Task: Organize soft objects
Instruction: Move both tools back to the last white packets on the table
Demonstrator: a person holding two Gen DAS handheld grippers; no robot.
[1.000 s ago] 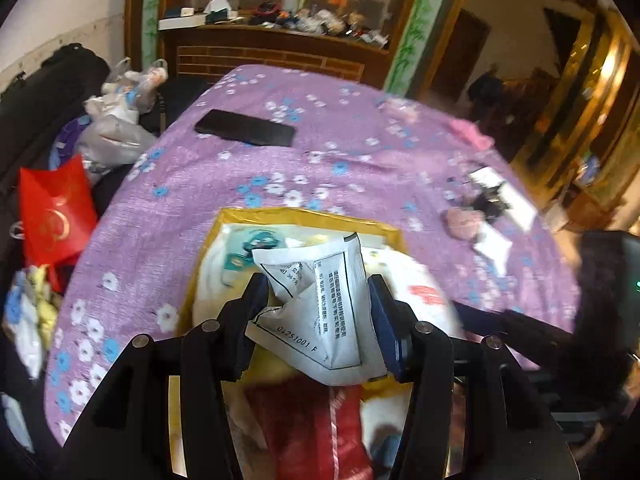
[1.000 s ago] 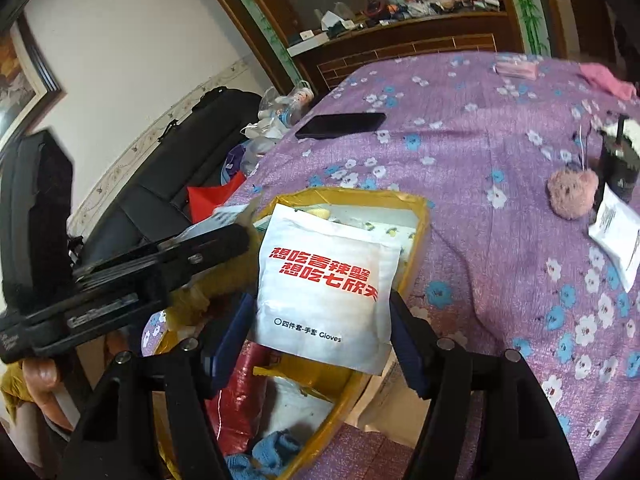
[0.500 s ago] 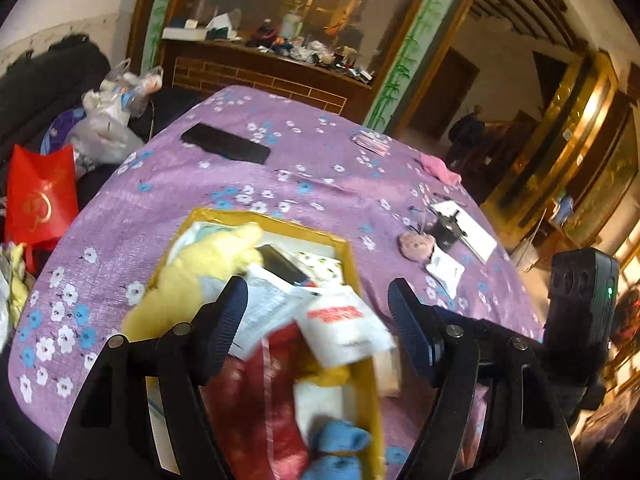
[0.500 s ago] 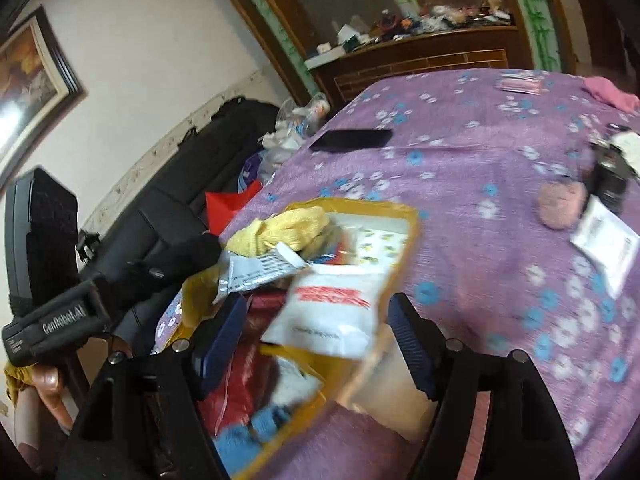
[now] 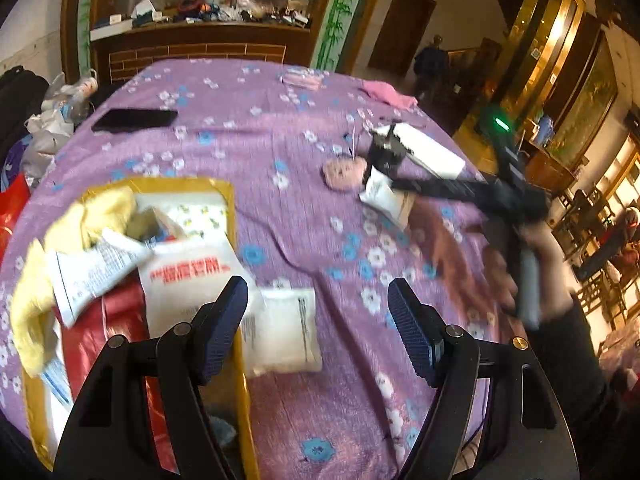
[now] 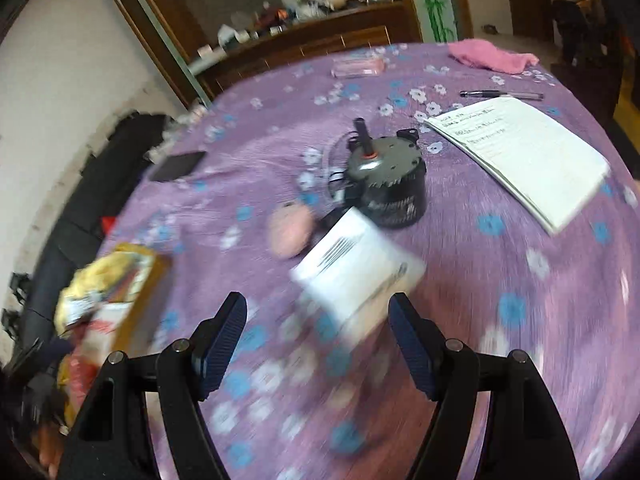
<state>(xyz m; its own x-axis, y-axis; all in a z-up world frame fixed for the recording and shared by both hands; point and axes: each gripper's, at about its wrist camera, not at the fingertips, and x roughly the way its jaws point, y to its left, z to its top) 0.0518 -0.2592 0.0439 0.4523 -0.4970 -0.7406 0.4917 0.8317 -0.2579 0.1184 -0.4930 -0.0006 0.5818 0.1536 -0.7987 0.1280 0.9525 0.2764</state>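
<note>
A yellow box (image 5: 230,216) at the left holds a yellow plush (image 5: 108,210), a red packet (image 5: 116,320) and white packets, one with red print (image 5: 188,276). Another white packet (image 5: 284,332) lies just outside the box's right wall. My left gripper (image 5: 316,284) hangs open and empty over the cloth beside that packet. My right gripper (image 6: 318,300) is open and empty too. Just ahead of it lie a blurred white packet (image 6: 356,276) and a pink plush (image 6: 290,230). The box (image 6: 148,280) is far to its left.
A purple flowered cloth (image 5: 280,128) covers the table. A black motor (image 6: 386,184), a notebook (image 6: 520,156), a pen (image 6: 500,95), a pink cloth (image 6: 490,54), a pink packet (image 6: 358,67) and a black phone (image 5: 134,119) lie on it. Bags crowd the left edge.
Both grippers let go of their white packets, which now lie in the yellow box. Both then swung right, the right one as far as the packet and pink plush by the motor.
</note>
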